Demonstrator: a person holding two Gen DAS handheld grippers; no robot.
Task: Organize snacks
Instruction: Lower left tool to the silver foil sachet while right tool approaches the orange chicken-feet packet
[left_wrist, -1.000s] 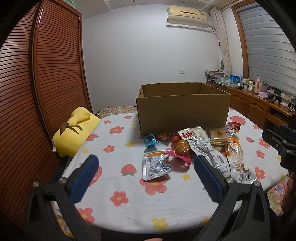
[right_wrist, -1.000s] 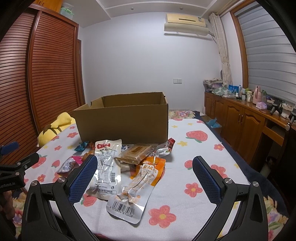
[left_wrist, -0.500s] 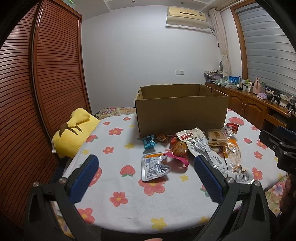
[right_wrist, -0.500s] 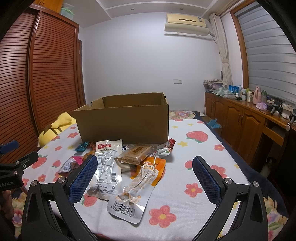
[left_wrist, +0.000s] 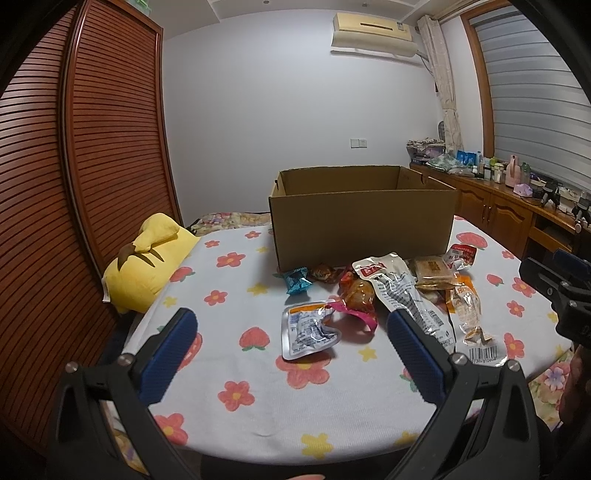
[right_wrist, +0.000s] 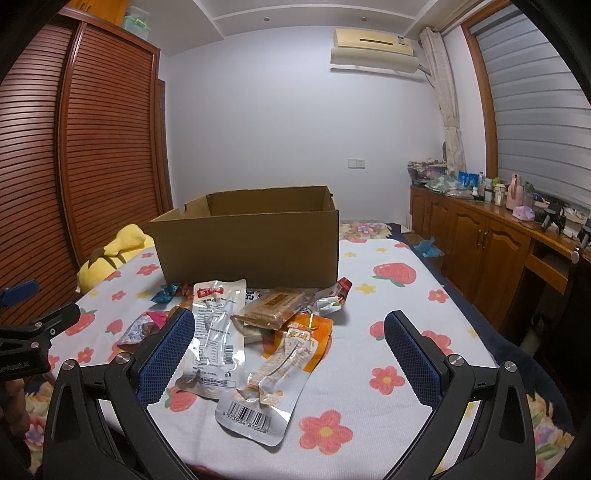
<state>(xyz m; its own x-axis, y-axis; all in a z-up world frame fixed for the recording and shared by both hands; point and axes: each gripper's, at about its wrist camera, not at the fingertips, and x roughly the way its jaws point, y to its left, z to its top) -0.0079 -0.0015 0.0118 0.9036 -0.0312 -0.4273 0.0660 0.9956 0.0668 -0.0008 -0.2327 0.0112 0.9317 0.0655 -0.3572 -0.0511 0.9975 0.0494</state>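
Note:
An open cardboard box (left_wrist: 364, 221) (right_wrist: 251, 245) stands on a flower-print cloth. In front of it lies a heap of snack packets: a silver tray pack (left_wrist: 306, 332), a long silver pouch with a red label (left_wrist: 402, 291) (right_wrist: 218, 332), a brown cake bar (left_wrist: 432, 271) (right_wrist: 275, 304), an orange pouch with a barcode (right_wrist: 280, 369) and a blue candy (left_wrist: 297, 280). My left gripper (left_wrist: 291, 350) hovers open, low over the near edge before the tray pack. My right gripper (right_wrist: 288, 354) is open too, held above the orange pouch. Neither holds anything.
A yellow plush pillow (left_wrist: 147, 258) lies at the cloth's left edge beside a slatted wooden wardrobe (left_wrist: 92, 155). Wooden cabinets (right_wrist: 487, 243) with clutter on top run along the right wall. Bare cloth (right_wrist: 388, 314) stretches right of the snack heap.
The left gripper's view has crept slightly left and up, so the box and snacks shifted a little. The right gripper has barely moved. Both stay open.

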